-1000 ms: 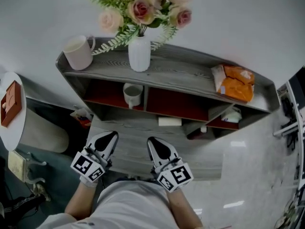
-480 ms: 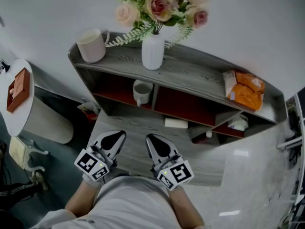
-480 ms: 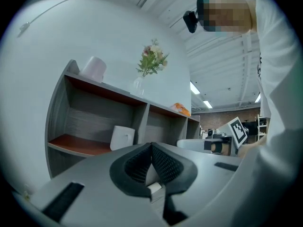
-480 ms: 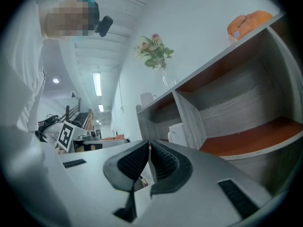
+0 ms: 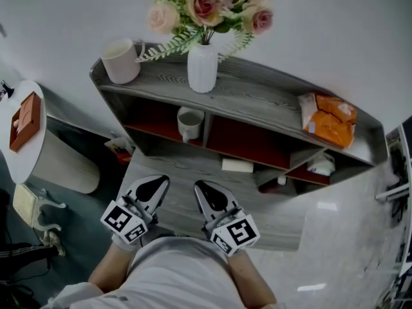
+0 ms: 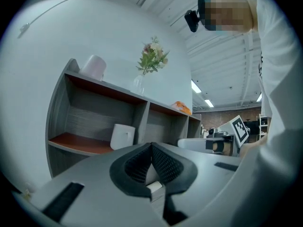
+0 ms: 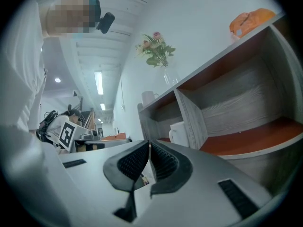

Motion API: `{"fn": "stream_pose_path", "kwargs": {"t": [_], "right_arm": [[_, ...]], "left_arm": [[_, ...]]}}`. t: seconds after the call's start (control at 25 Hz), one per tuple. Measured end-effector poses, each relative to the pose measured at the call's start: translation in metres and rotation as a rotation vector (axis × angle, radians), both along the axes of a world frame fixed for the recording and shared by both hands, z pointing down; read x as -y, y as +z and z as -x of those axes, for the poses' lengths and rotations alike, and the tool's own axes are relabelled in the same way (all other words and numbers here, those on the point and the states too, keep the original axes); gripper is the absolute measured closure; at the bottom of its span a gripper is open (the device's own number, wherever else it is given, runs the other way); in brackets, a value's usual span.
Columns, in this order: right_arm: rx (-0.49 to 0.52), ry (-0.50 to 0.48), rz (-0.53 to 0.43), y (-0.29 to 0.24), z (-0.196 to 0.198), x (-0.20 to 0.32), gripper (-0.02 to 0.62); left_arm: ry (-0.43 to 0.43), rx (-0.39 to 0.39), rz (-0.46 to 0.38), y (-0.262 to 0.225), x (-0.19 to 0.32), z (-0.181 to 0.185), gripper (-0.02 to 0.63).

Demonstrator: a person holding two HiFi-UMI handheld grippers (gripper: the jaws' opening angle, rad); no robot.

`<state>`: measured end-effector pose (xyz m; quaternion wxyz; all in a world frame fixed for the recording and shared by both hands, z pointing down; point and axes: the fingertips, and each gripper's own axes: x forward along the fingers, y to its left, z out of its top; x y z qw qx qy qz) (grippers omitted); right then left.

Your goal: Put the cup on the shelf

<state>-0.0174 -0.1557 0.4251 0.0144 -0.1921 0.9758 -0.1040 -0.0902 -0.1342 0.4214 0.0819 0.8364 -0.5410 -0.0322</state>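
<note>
Both grippers, the left gripper [image 5: 150,188] and right gripper [image 5: 206,192], stayed shut and empty at six o'clock, while a white cup [image 5: 189,122] already stood inside the shelf [image 5: 257,98] at twelve o'clock, suggesting the placing was done.

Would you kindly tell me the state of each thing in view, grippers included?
left gripper: shut, empty
right gripper: shut, empty
top cup: upright on the shelf
lower cup: upright in the left compartment
vase: upright, holding flowers
orange bag: lying on top

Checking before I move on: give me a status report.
Left gripper shut, empty; right gripper shut, empty. One cup on shelf top, second cup in left compartment. Nothing between grippers and shelf.
</note>
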Motion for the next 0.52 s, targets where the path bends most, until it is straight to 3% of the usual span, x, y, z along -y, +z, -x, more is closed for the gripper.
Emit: {"fn": "stream_pose_path", "kwargs": {"t": [0.52], "right_arm": [[-0.004, 0.023, 0.006, 0.0027, -0.0039, 0.0021, 0.569]], "left_arm": [[-0.022, 0.003, 0.010, 0.0046, -0.0041, 0.0041, 0.589]]}}
